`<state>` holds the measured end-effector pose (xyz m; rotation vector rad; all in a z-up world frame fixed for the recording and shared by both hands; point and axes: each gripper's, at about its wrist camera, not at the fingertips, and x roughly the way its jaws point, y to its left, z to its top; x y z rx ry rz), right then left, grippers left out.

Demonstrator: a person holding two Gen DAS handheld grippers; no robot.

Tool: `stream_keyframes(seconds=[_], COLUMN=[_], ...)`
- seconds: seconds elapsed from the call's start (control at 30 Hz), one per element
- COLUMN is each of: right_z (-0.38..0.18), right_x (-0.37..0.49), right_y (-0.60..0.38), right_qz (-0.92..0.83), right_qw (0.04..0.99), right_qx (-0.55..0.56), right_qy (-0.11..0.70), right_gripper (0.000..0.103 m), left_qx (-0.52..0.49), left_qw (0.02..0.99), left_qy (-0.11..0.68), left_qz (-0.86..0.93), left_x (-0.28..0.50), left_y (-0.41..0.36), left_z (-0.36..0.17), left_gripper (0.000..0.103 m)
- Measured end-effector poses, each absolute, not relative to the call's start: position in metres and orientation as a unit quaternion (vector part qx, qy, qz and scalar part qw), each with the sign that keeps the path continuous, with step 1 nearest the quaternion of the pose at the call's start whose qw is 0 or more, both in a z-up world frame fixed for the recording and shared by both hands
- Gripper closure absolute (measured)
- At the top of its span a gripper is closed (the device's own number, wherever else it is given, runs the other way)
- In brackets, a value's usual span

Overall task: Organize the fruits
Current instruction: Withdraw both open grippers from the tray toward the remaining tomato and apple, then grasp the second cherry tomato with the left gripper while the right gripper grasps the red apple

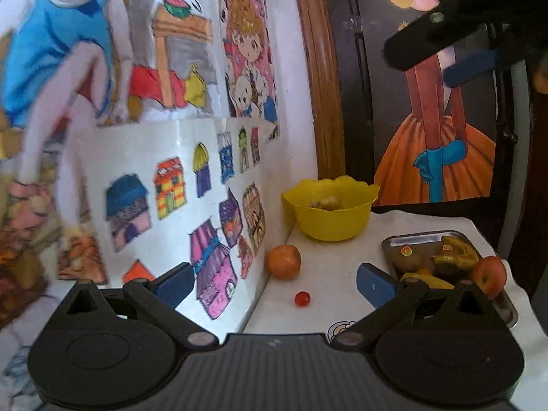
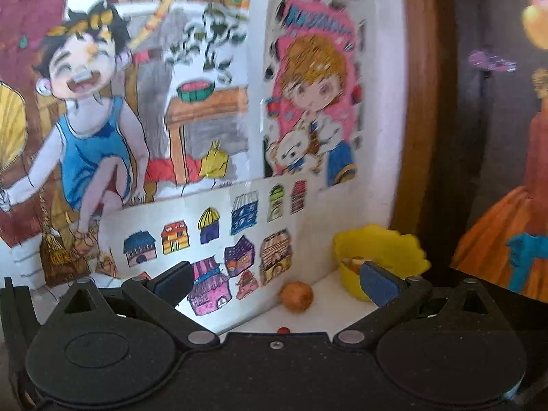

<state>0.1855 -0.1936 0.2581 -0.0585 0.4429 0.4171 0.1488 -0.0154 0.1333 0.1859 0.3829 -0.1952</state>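
Seen from the left wrist, the left tool (image 1: 277, 282) has its two blue-padded fingers spread wide with nothing between them. Just ahead of the gap, slightly right of centre, a small round glossy red fruit (image 1: 302, 298) lies on the white counter (image 1: 328, 274). A little farther forward, near the middle of the gap and close against the wall, sits a round orange-coloured fruit (image 1: 284, 262). To the right of the right finger lies a shallow rectangular metal tray (image 1: 416, 238) carrying yellow-and-brown banana pieces (image 1: 452, 257) and a round reddish-orange fruit (image 1: 489, 275) that rests at its near right edge. Farther ahead, beyond the orange-coloured fruit, stands a yellow plastic bowl with a scalloped rim (image 1: 330, 210), with pale pieces of fruit inside that are too small to identify. Up and to the right, well above the counter, the right tool (image 1: 431, 65) shows as black arms with a blue pad; this view does not show how far it is open. Its own camera shows the right tool's fingers spread wide and empty, with the red fruit just past its body, the orange-coloured fruit beyond, and the yellow bowl behind its right finger. To the left of both tools rises a white wall covered with coloured drawings of little houses and cartoon children (image 1: 171, 188); farther right, a brown wooden frame (image 1: 325, 102) borders a dark panel with a poster of a figure in an orange dress (image 1: 438, 157).
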Motion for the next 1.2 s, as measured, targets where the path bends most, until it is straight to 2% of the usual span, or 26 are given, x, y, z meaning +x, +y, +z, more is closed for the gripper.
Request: stream_keyframes(seconds=[0.27, 0.5, 0.7, 0.97, 1.2], right_z=[0.191, 0.117, 0.071, 0.03, 0.008], right_x=[0.261, 0.34, 0.394, 0.45, 0.476], right_y=[-0.195, -0.192, -0.183, -0.166, -0.155], right_qz=[0.271, 0.28, 0.275, 0.279, 0.281], right_qw=[0.931, 0.916, 0.915, 0.903, 0.891], right_qx=[-0.092, -0.079, -0.075, -0.073, -0.075], right_qy=[0.225, 0.276, 0.287, 0.317, 0.349], right_gripper=[0.001, 0.001, 0.001, 0.001, 0.005], left_qx=[0.08, 0.053, 0.059, 0.071, 0.071], left_qw=[0.966, 0.957, 0.955, 0.95, 0.948], left_qy=[0.223, 0.264, 0.274, 0.288, 0.291], left_qz=[-0.107, -0.104, -0.095, -0.096, -0.104], left_x=[0.196, 0.244, 0.277, 0.299, 0.312], left_y=[-0.023, -0.03, -0.041, -0.043, -0.045], left_z=[0.085, 0.04, 0.014, -0.007, -0.014], left_gripper=[0.0, 0.0, 0.0, 0.001, 0.009])
